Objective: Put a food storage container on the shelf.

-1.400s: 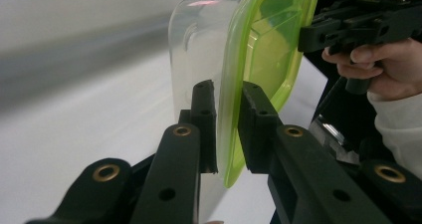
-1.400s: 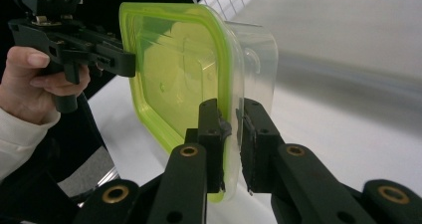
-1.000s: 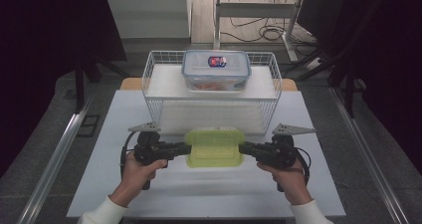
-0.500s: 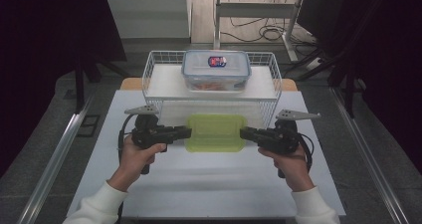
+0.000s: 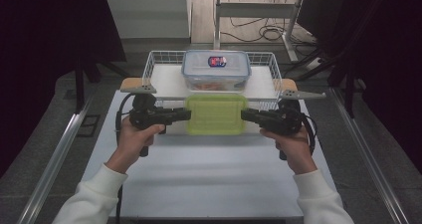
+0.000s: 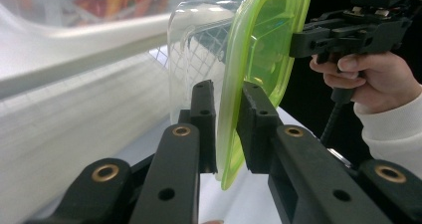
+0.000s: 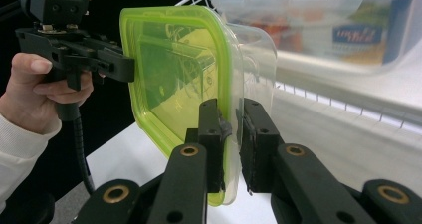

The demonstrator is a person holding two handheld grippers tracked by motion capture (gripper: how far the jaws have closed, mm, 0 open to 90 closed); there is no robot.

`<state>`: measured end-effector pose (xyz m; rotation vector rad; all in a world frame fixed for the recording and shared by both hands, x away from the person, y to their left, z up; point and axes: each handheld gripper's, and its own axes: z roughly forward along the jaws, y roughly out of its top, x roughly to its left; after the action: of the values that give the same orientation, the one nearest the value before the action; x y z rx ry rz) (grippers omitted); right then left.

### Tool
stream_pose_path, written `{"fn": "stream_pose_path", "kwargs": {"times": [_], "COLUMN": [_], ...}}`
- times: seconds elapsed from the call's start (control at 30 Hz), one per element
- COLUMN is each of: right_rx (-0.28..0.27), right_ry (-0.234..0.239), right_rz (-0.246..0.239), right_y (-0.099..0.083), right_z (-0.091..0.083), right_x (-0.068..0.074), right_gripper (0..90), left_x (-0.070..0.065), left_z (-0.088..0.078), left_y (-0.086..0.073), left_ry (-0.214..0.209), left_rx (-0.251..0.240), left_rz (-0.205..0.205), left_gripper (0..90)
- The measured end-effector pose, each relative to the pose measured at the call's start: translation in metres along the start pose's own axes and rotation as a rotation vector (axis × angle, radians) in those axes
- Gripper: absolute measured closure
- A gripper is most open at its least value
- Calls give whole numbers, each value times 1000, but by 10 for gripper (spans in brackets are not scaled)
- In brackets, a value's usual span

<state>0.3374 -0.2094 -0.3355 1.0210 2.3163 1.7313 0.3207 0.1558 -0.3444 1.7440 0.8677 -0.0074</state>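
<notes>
Two grippers carry one green-lidded container [image 5: 216, 114] between them. In the high view my left gripper [image 5: 185, 115] pinches its left edge and my right gripper [image 5: 246, 115] its right edge, so the box hangs above the white table [image 5: 209, 179], just in front of the wire basket [image 5: 276, 74]. A second container with a blue-rimmed lid [image 5: 216, 69] already sits inside that basket, toward the back.

In the left gripper view my jaws are clenched on the lime lid's rim [image 6: 226, 134], one pad on each face, with the clear tub [image 6: 196, 59] bulging away to one side. The other gripper [image 6: 293, 44] grips the far edge, a hand [image 6: 373, 79] behind it.

In the right gripper view the grip is the same: my pads squeeze the lid's lip [image 7: 230, 129] where it meets the clear body [image 7: 256, 55], and the opposite gripper [image 7: 130, 68] holds the far rim.

I judge the risk lies in that thin hold. Both grips rest on the lid's edge alone, so if my hands drift apart or twist unevenly, the rim could slip out or the lid could peel off the tub. The basket's near wall is close too; carrying the box in too low would knock its underside against the wire.
</notes>
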Motion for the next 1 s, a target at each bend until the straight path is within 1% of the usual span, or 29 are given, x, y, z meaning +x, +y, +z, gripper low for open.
{"fn": "stream_pose_path", "kwargs": {"times": [0.2, 0.37, 0.53, 0.67, 0.87, 1.0], "right_rx": [3, 4, 12, 14, 7, 4], "right_ry": [-17, -20, -29, -34, -39, -41], "right_rz": [-14, -20, -22, -22, -30, -31], "right_y": [14, 24, 36, 44, 61, 73], "right_z": [-2, -3, -4, -4, -6, -7], "right_x": [1, 1, -1, -3, -5, -7], "right_gripper": [802, 802, 802, 802, 802, 803], "left_x": [2, 4, 5, 4, 4, 6], "left_z": [-1, -1, -2, -1, -2, -4], "left_y": [12, 21, 33, 43, 61, 73], "left_ry": [-8, -15, -8, 8, 11, 8], "left_rx": [-11, -20, -20, -15, -16, -25], "left_rz": [7, 11, 20, 30, 44, 52], "left_gripper": [787, 787, 787, 790, 791, 792]}}
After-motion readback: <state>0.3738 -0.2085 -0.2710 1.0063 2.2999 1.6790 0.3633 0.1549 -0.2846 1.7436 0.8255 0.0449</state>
